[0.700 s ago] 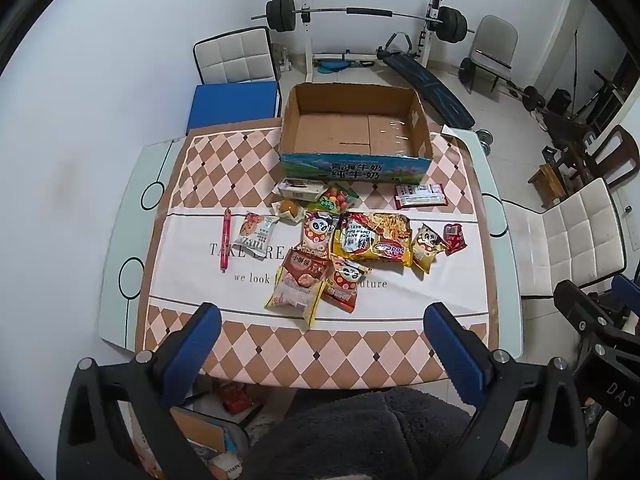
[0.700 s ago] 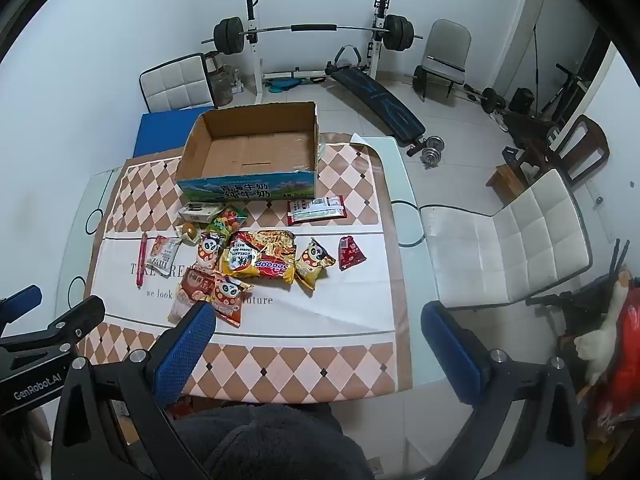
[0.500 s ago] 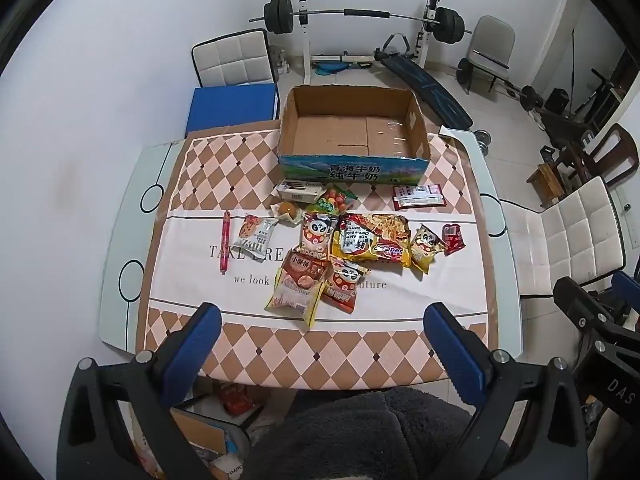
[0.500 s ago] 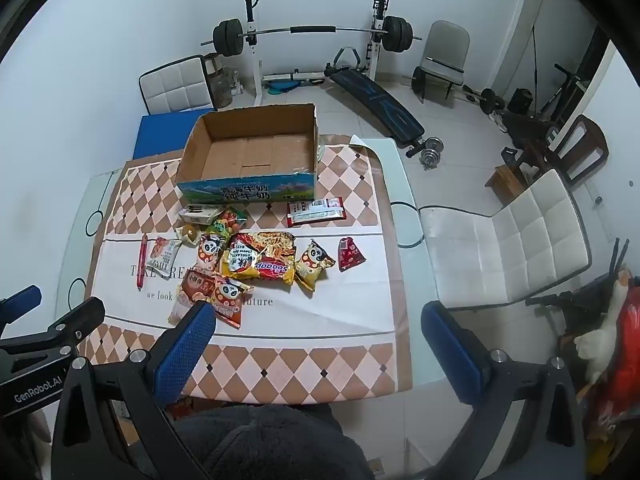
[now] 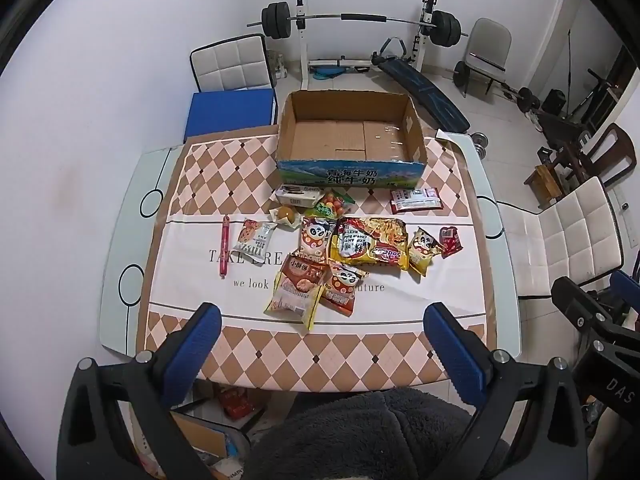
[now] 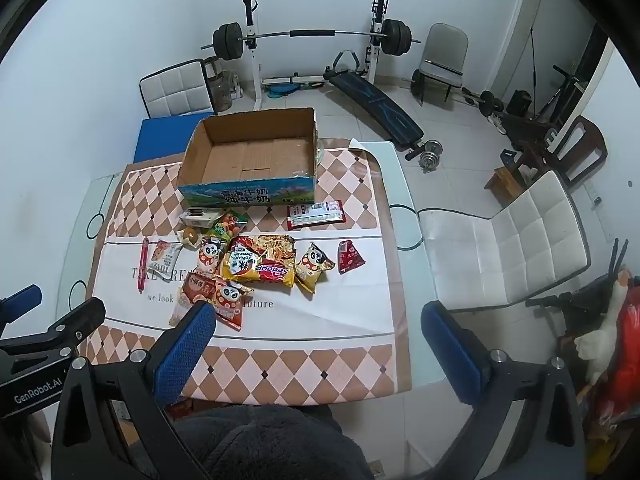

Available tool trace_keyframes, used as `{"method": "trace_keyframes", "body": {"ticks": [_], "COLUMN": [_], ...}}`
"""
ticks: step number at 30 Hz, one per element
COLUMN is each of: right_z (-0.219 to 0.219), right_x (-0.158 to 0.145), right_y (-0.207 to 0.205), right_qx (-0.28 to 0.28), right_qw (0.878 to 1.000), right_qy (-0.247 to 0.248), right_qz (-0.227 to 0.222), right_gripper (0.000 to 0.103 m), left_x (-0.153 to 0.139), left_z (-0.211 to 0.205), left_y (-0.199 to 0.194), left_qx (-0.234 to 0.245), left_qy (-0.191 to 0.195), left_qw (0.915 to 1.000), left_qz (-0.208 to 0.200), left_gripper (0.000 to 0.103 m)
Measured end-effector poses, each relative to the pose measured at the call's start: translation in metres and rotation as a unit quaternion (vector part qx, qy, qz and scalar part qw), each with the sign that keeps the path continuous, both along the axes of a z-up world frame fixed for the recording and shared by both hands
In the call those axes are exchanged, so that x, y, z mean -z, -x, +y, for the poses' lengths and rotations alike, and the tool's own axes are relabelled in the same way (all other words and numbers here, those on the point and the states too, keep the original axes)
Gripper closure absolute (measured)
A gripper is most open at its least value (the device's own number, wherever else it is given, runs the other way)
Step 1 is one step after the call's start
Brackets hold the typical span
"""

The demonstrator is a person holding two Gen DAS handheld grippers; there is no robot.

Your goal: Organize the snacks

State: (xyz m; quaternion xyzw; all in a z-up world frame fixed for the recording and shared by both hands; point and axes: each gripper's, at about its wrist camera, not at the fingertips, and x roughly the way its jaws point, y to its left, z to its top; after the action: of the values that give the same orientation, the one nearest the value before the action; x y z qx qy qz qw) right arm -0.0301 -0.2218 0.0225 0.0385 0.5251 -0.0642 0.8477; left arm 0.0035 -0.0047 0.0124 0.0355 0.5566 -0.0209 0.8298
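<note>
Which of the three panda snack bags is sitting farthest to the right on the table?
The yellow panda bag, between the big noodle packet and the small red packet; the other two are red.

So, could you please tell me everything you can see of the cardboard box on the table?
The cardboard box is an open-topped, shallow brown corrugated carton with its flaps gone or folded away. Its front wall carries a blue landscape print with white Chinese lettering. Inside, only the bare cardboard floor shows; no snacks are in it. It stands upright at the far end of the table, on the diamond-patterned cloth. A white packet lies just in front, near its left corner; contact is unclear.
</note>
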Motion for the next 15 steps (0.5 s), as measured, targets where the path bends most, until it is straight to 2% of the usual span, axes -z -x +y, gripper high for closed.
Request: {"method": "trace_keyframes", "body": {"ticks": [15], "right_z": [-0.0015], "right_x": [-0.0044], "right_y": [-0.001], "right_qx": [0.001], "right_qw": [1.0], "right_qy": [-0.001], "right_qz": [-0.003], "right_gripper": [0.0], "left_x": [-0.0066], "left_z": [-0.002], "left_y": [0.0003], "left_qx": [0.001], "left_qy": [0.004], "left_qw": [1.0], "left_qz": [-0.007], "left_gripper": [0.0]}}
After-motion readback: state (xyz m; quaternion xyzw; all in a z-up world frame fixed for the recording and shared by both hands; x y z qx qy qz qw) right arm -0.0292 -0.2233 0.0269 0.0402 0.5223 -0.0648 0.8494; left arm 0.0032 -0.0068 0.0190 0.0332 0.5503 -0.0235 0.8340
